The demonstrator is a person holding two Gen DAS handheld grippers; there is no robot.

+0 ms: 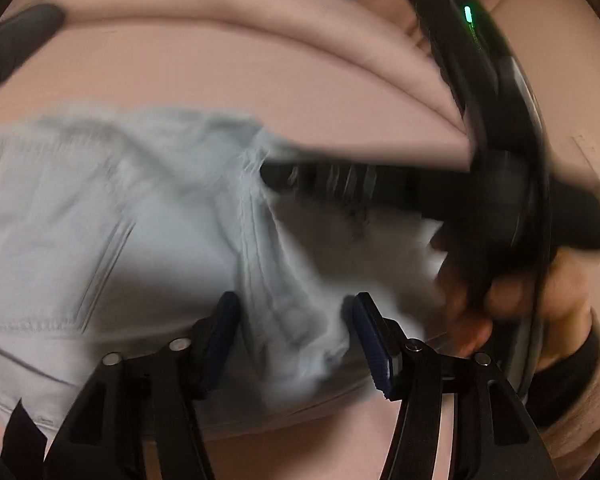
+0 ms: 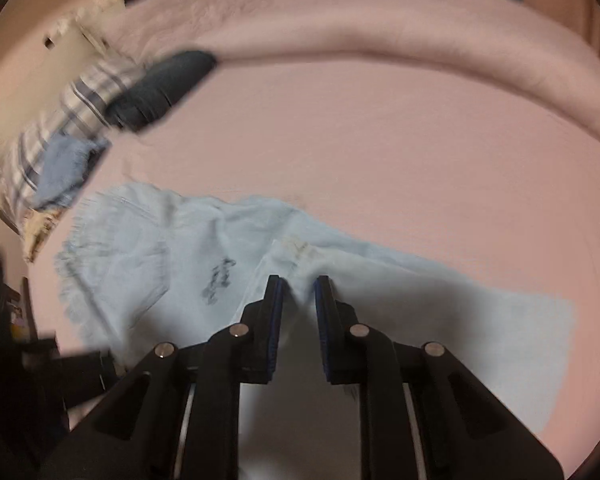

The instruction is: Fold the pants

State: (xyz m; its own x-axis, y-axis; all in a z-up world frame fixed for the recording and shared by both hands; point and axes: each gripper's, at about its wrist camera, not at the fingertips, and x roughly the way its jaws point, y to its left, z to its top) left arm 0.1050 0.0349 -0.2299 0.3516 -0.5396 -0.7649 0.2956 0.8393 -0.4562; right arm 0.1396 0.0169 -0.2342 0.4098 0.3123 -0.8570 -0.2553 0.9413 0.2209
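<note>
The big pink bed (image 2: 380, 140) fills the space far ahead of both sets of fingers; the pants (image 2: 148, 264), pale blue denim, lie flat on it right under them, spreading out to the left of the right fingers and on under their tips; a dark cloth (image 2: 160, 88) and a striped cloth (image 2: 60, 128) lie well off, up and to the left of those fingers.

The right gripper (image 2: 298, 292) has its fingers close together with a raised fold of the pants between the tips, so it seems to be pinching the cloth; the left gripper (image 1: 296, 336) has its fingers spread apart over a bunched seam, and the pads do not press on it; the person's hand (image 1: 500, 300) holds the right tool just to the right of the left fingers.

I think the pants are soft and floppy but a bit thick, light enough to lift, and not slippery; they will sag if held at one spot; a good place to grab is a thick seam or the waistband edge, one corner for each set of fingers.
</note>
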